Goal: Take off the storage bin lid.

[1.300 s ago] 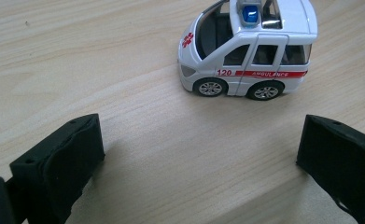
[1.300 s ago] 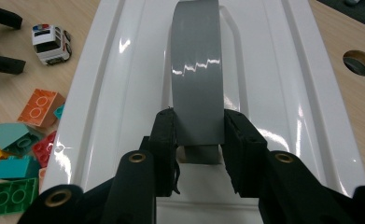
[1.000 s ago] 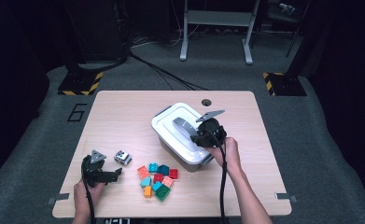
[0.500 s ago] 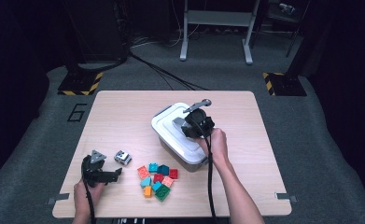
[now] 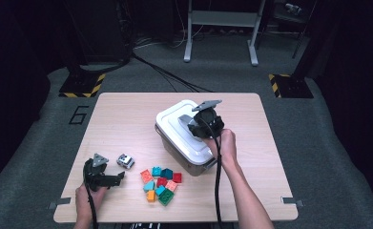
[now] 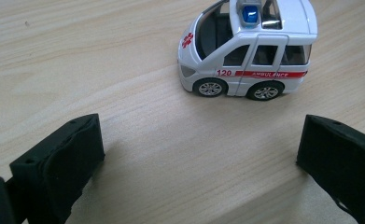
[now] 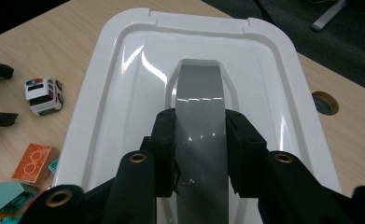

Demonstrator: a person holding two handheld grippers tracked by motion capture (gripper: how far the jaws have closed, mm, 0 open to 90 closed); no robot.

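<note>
Both grippers, left (image 5: 108,180) and right (image 5: 199,125), are black, each topped by a grey three-cornered plate and trailing a black cable. Brass-ringed holes dot the right one's arms. The forearms are bare.

1. The right gripper (image 5: 192,125) is sliding from the box's right side onto the lid (image 5: 174,125).
2. Its jaws are clamping the grey handle (image 7: 202,121).
3. It is rising slightly.
</note>
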